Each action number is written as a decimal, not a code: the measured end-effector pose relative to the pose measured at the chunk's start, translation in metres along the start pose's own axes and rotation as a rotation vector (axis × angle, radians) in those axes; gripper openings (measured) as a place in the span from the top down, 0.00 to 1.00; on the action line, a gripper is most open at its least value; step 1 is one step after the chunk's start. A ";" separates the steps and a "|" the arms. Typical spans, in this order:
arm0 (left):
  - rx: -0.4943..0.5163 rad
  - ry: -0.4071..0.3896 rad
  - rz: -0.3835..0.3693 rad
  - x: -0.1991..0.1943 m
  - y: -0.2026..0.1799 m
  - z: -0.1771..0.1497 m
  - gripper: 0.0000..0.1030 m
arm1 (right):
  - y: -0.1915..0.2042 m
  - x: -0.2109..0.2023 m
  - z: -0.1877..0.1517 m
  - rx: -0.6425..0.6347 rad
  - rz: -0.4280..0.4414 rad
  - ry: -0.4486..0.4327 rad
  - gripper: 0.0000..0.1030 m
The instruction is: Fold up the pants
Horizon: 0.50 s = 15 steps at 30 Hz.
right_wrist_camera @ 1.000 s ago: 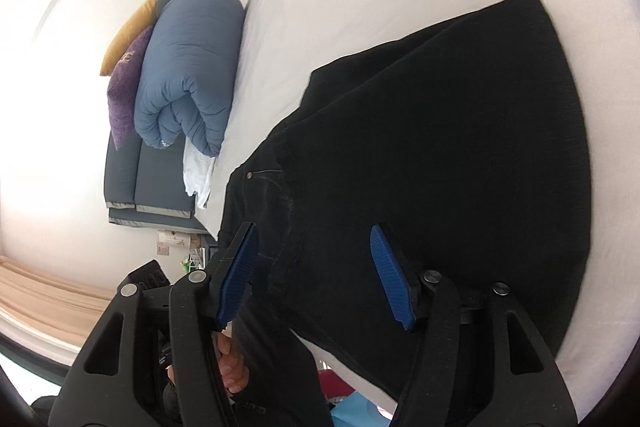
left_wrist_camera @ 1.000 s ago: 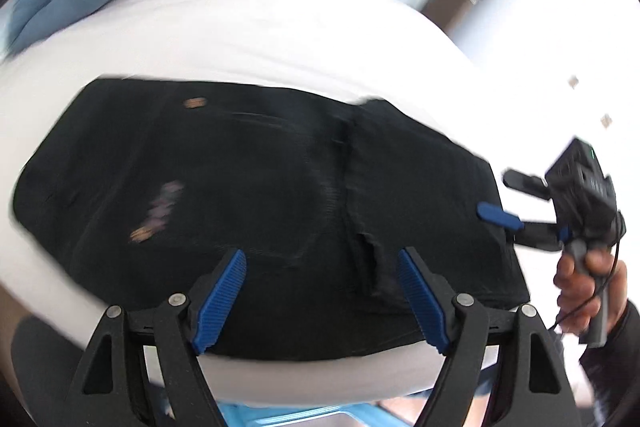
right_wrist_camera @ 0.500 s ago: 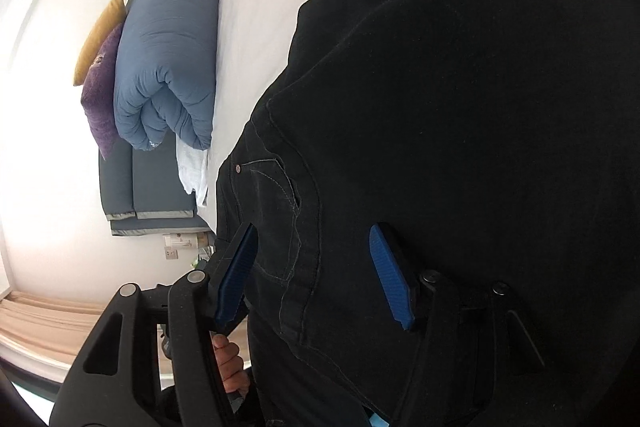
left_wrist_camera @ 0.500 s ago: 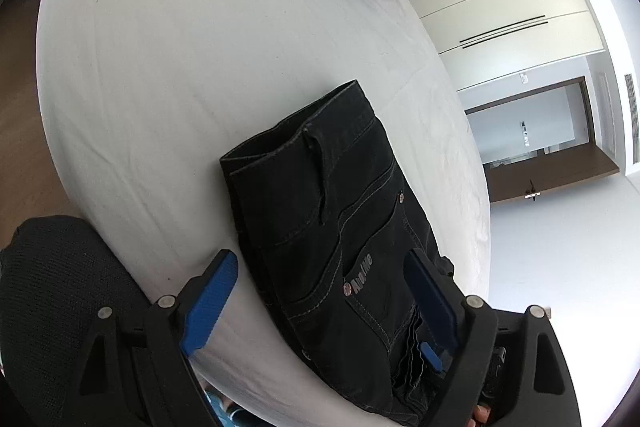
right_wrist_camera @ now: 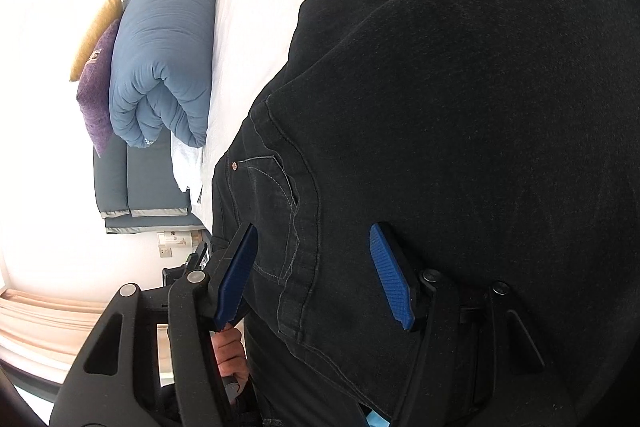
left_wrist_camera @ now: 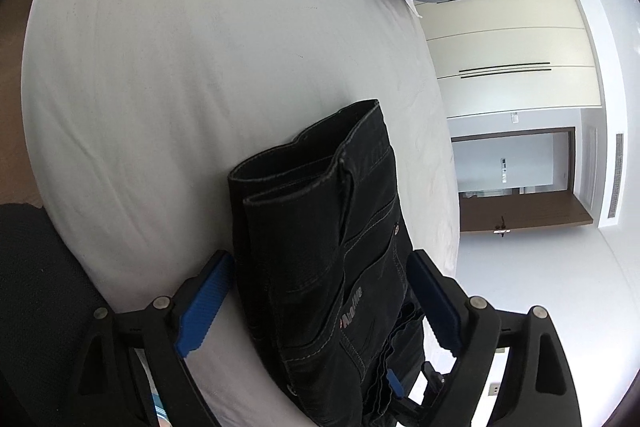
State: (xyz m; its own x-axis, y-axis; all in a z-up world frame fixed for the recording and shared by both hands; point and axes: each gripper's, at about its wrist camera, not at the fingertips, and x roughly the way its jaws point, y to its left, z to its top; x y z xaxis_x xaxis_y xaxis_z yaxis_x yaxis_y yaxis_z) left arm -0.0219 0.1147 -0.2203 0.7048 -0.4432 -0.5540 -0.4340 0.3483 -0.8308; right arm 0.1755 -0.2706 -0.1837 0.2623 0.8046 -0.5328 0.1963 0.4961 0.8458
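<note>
Pants: black pants (left_wrist_camera: 320, 247) lay folded on the white bed (left_wrist_camera: 160, 107), near its edge.
Left hand-held gripper (left_wrist_camera: 316, 307): spread wide, pants between its pads, untouched.
Right hand-held gripper (right_wrist_camera: 316, 275): spread over the cloth, not pinching.
Long axis: ran away from the left gripper.
Around: blue duvet (right_wrist_camera: 164, 63) well apart.

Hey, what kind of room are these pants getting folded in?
Most likely a bedroom: the black pants lie on a white bed, with a rolled blue duvet and purple pillow at one end, and pale wardrobe doors beyond.
</note>
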 end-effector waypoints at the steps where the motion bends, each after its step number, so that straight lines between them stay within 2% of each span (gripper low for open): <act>1: -0.019 0.000 -0.019 0.000 0.001 0.001 0.15 | -0.001 0.000 -0.001 0.001 0.000 0.000 0.44; 3: -0.049 0.005 -0.040 0.000 0.005 0.004 0.25 | -0.001 0.000 -0.001 0.001 -0.002 0.000 0.44; 5: -0.098 0.020 -0.067 0.001 0.013 0.008 0.50 | -0.002 -0.001 -0.001 -0.001 -0.003 0.001 0.44; 6: -0.125 0.028 -0.081 0.002 0.019 0.009 0.57 | -0.002 -0.001 -0.001 -0.001 -0.003 0.001 0.44; 7: -0.141 0.036 -0.086 0.002 0.023 0.010 0.69 | -0.002 -0.001 -0.001 -0.001 -0.003 0.001 0.44; 11: -0.122 0.037 -0.088 0.002 0.021 0.010 0.78 | 0.000 -0.001 -0.001 -0.008 -0.011 0.006 0.44; 15: -0.068 0.028 -0.085 -0.005 0.005 0.010 0.81 | 0.010 -0.001 -0.001 -0.019 -0.030 0.024 0.43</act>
State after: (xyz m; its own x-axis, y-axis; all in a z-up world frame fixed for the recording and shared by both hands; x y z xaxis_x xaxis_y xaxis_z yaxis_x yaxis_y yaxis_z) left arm -0.0218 0.1264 -0.2213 0.7248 -0.4921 -0.4822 -0.4112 0.2526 -0.8759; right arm 0.1761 -0.2662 -0.1747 0.2339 0.7964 -0.5577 0.1856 0.5265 0.8297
